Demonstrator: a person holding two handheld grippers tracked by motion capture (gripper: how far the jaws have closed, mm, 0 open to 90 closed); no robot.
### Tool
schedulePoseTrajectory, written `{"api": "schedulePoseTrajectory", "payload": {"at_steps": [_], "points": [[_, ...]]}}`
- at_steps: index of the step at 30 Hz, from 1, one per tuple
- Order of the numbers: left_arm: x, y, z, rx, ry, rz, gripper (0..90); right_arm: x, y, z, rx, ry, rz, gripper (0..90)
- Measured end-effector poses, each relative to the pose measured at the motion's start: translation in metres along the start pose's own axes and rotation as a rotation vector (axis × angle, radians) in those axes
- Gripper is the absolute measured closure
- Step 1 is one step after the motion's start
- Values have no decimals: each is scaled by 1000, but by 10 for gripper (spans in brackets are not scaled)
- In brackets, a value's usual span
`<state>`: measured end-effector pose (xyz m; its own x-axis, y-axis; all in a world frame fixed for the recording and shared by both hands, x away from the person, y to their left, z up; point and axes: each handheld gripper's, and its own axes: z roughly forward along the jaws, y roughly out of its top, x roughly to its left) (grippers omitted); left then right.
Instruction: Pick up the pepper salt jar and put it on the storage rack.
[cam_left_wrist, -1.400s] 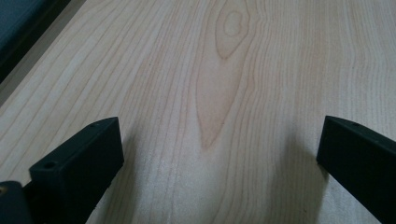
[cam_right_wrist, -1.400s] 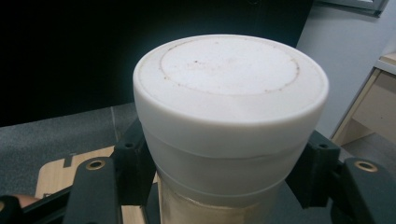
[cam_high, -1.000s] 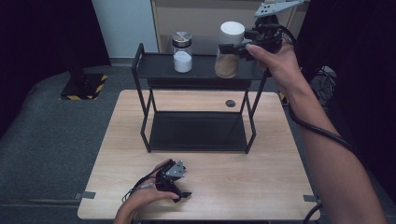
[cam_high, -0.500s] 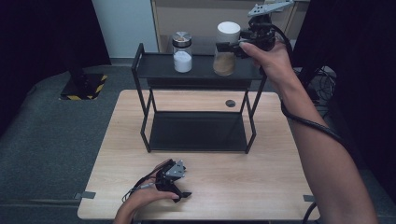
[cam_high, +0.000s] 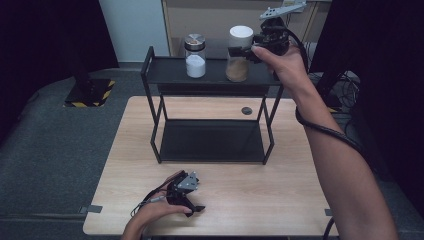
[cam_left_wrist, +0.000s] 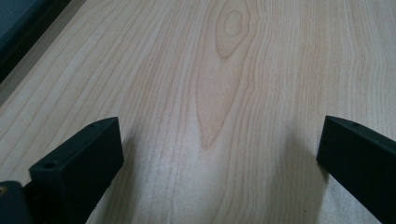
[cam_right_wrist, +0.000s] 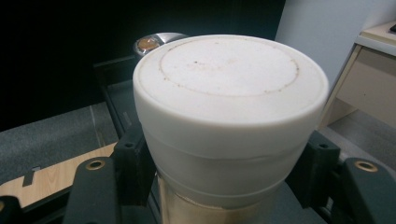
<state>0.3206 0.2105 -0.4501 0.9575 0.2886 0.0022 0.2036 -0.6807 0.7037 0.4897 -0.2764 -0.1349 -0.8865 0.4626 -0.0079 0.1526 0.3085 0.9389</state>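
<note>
A jar with a white lid and brown contents (cam_high: 238, 54) stands at the right of the black rack's top shelf (cam_high: 170, 74). My right gripper (cam_high: 249, 51) is shut on it just under the lid; in the right gripper view the lid (cam_right_wrist: 229, 88) sits between both pads (cam_right_wrist: 134, 163). A second jar with a silver lid and white powder (cam_high: 195, 56) stands to its left, and its silver lid (cam_right_wrist: 156, 41) peeks out behind the white one. My left gripper (cam_high: 195, 204) rests on the wooden table (cam_left_wrist: 224, 93) near the front edge, jaws open with nothing between them.
The rack's lower shelf (cam_high: 210, 140) lies dark and bare under the top one. A small dark round object (cam_high: 246, 110) sits on the table behind the rack's right legs. A cable trails from the right gripper along the forearm (cam_high: 325, 131).
My right gripper has carried the white-lidded jar leftward and slightly down along the top shelf, toward the silver-lidded jar. The left gripper has stayed put.
</note>
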Motion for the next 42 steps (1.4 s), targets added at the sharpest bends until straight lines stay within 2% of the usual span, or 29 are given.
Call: {"api": "schedulePoseTrajectory", "payload": {"at_steps": [17,29,34,37,42], "points": [[0,0,0,0,0,0,0,-4,-4,3,10,-7,22,364],[0,0,0,0,0,0,0,-1,0,3,27,-18,27,357],[0,0,0,0,0,0,0,-2,0,1,24,-14,41,287],[0,0,0,0,0,0,0,0,3,0,45,-34,36,238],[0,0,0,0,-1,0,0,2,0,-11,47,-45,33,190]]}}
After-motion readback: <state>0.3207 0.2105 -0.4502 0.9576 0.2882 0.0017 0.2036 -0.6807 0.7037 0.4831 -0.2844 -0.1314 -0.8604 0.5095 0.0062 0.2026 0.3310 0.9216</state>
